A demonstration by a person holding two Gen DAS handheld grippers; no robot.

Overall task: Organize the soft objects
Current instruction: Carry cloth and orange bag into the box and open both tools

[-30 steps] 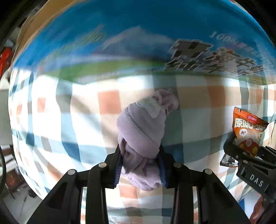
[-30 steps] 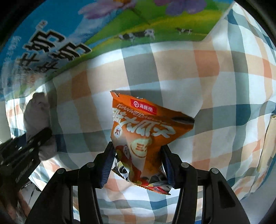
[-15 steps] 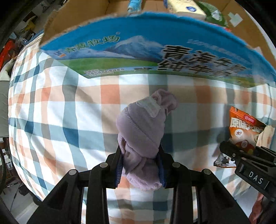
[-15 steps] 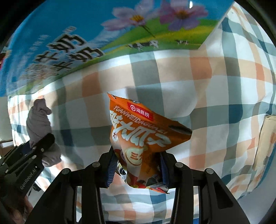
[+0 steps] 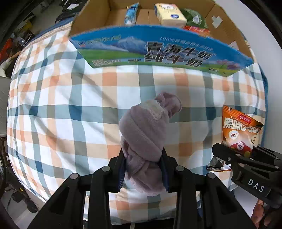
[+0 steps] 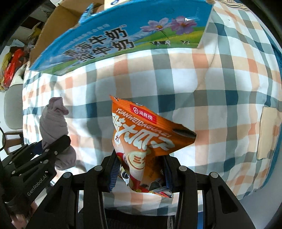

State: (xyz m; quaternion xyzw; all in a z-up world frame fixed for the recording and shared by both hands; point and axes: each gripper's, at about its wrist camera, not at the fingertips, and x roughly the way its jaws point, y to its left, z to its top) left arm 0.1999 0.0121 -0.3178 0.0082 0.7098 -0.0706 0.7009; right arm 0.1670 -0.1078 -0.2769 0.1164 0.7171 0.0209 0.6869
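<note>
My left gripper [image 5: 143,169] is shut on a rolled lilac towel [image 5: 146,133] and holds it above the checked cloth. The towel also shows at the left in the right wrist view [image 6: 54,123]. My right gripper [image 6: 139,174] is shut on an orange snack bag [image 6: 146,141], which also shows at the right in the left wrist view [image 5: 238,133]. An open cardboard box with a blue milk print [image 5: 158,52] stands ahead of both grippers; it also shows in the right wrist view [image 6: 123,35].
The box holds a yellow pack [image 5: 169,15], a blue pack [image 5: 130,15] and a green item [image 5: 193,19]. The checked cloth [image 5: 70,105] covers a soft cushion-like surface. Clutter lies beyond its left edge [image 6: 12,67].
Both grippers have risen and pulled back from the box with their loads still held. The open top of the box and its contents have come into view.
</note>
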